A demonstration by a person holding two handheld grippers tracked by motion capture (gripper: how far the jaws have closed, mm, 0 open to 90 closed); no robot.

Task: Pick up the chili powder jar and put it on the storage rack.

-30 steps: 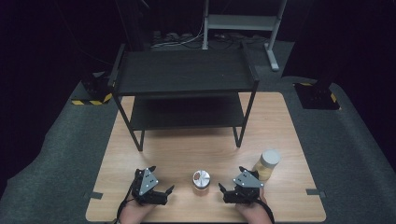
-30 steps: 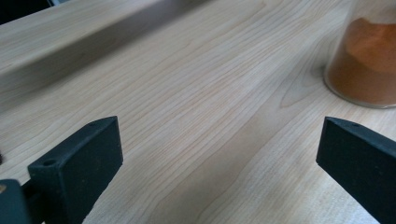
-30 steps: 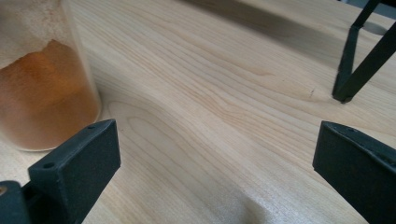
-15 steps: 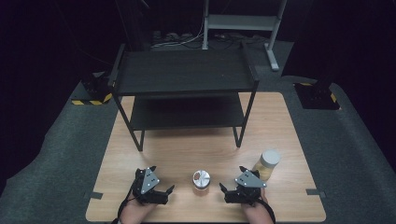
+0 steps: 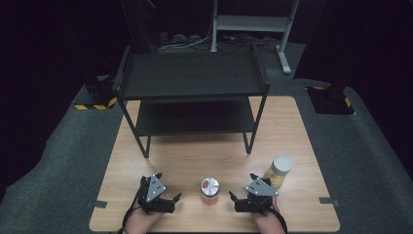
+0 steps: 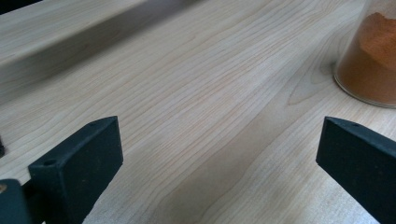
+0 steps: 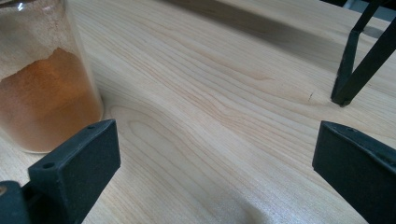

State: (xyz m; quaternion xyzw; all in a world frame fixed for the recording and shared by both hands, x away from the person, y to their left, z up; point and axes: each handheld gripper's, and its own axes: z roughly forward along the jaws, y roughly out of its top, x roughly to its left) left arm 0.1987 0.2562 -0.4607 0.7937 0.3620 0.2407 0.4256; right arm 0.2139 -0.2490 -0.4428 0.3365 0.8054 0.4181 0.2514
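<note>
the left gripper (image 5: 176,199) rests low on the near edge of the wooden table (image 5: 292,126), held in a hand (image 5: 141,222) that comes in from the bottom of the high view. its jaws stand wide apart with only bare wood between them, as the left gripper view (image 6: 219,154) shows, and they hold nothing.

just to its right, between the two grippers and apart from both, stands a small glass jar (image 5: 210,187) of orange-brown powder with a pale top. in the left gripper view the same jar (image 6: 371,51) sits at the upper right, beyond the right-hand jaw and not between the jaws. nothing stands between this jar and either gripper.

the right gripper (image 5: 234,199) lies at the same depth on the table, and its jaws are also spread wide and empty. in the right gripper view (image 7: 215,154) the jar (image 7: 44,79) is at the far left, just past the left-hand jaw, and a black shelf leg (image 7: 348,70) meets the table at the upper right.

a second jar (image 5: 279,171), taller, with a white lid, stands just behind and to the right of the right gripper.

farther back, a black two-tier shelf rack (image 5: 192,78) takes up the rear half of the table, well apart from the jars.

count: two grippers, two jars, one rack.
</note>
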